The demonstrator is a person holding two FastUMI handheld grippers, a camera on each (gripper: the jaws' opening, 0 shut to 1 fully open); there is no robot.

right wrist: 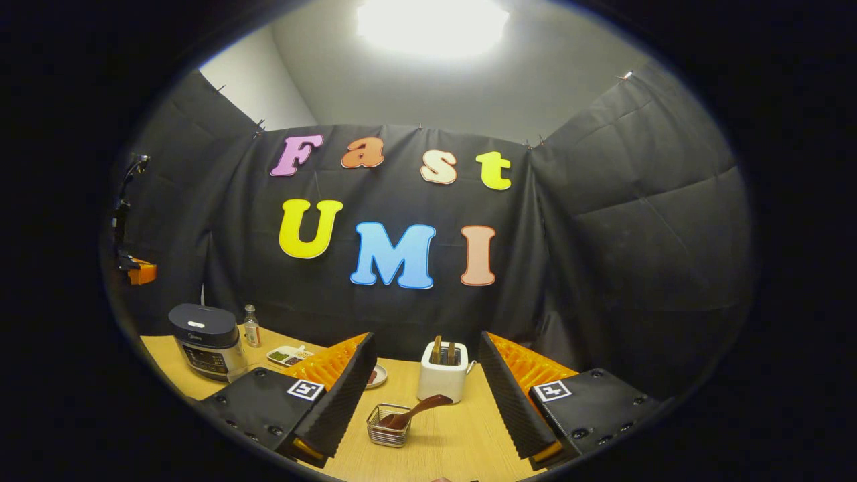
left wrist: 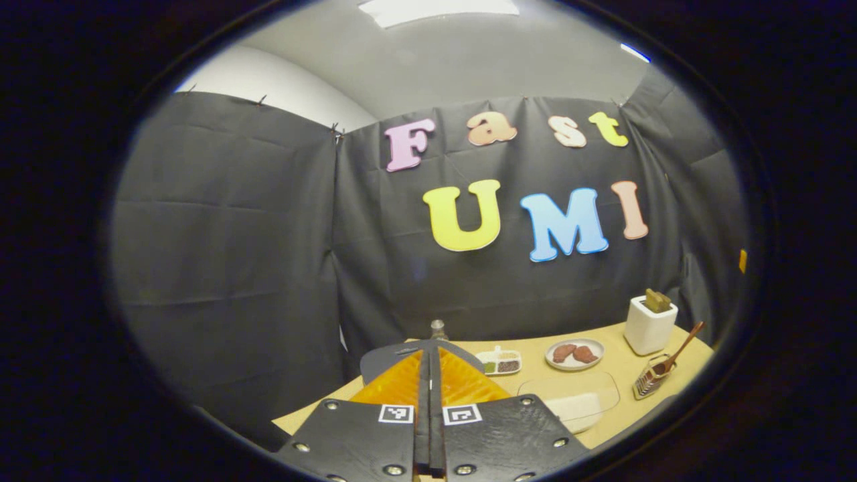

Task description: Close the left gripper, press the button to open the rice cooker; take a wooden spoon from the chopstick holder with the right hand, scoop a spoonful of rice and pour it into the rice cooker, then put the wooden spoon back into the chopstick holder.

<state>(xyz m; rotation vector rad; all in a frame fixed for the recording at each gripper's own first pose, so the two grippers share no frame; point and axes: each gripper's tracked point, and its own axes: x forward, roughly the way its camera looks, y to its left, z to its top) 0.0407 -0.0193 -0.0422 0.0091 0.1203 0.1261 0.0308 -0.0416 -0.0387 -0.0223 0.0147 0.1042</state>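
We hold the left gripper (left wrist: 428,375) with its jaws pressed tight together, nothing between them. It is up over the counter (left wrist: 622,365). Past its tips we see a dark rounded shape that may be the rice cooker's lid, but we cannot tell for sure.

In the right gripper view the rice cooker (right wrist: 206,341) stands near the counter's far left corner with its lid down. A small bottle (right wrist: 252,326) stands just beside it, and a tray of seeds (right wrist: 288,355) lies near that.

We hold the right gripper (right wrist: 425,395) with its jaws spread wide and holding nothing. Between its 2 fingers we see the chopstick holder (right wrist: 388,426), a small wire basket in the middle of the counter. The wooden spoon (right wrist: 415,411) lies in it, tilted. Its bowl end sits down in the basket and its handle points up and to the right, toward the white toaster (right wrist: 443,378) just behind.

In the left gripper view the spoon's long handle leans up toward the counter's right edge. A plate with meat (left wrist: 574,353) and a clear dish of rice (left wrist: 576,402) sit near the middle of the counter.
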